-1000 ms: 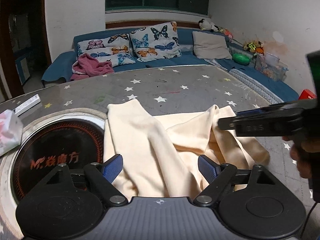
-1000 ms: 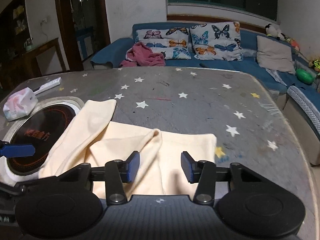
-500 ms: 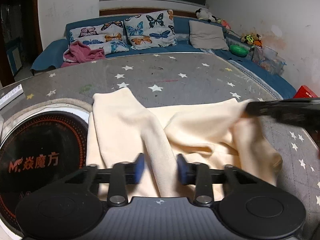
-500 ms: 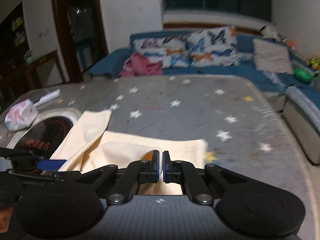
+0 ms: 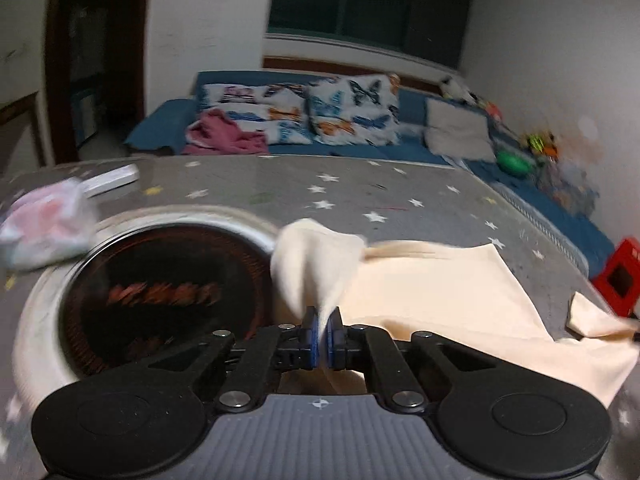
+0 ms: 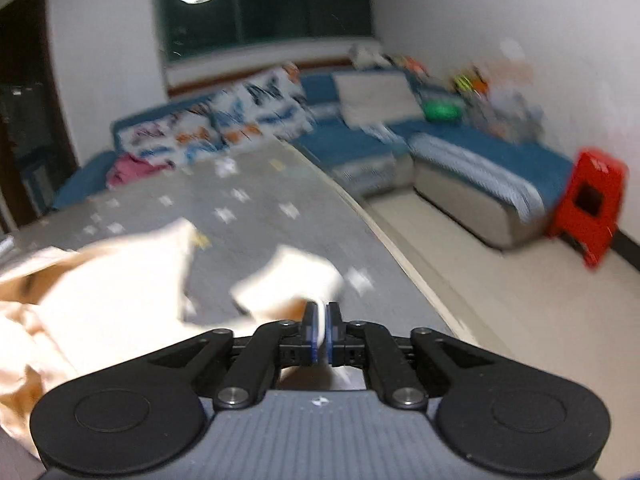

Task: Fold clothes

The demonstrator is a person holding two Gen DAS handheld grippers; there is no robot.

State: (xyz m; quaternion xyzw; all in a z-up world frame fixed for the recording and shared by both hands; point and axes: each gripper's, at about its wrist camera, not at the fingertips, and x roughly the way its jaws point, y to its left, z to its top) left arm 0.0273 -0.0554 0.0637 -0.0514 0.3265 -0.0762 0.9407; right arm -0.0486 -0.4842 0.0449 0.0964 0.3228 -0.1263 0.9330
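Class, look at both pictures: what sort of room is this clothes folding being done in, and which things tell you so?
Most likely a home living room: a blue sofa with butterfly cushions runs along the walls, and a red plastic stool stands on the floor beside it.

Both cameras ride on the tools in your hands, each looking forward and down along its claw. The left view sits close over the counter (image 5: 400, 184), facing the sofa (image 5: 420, 148) at the far wall. The right view is angled more toward the counter's right edge and the floor (image 6: 520, 288). Both share the cream cloth (image 5: 440, 292), the starred counter top and the sofa. Both views are blurred.
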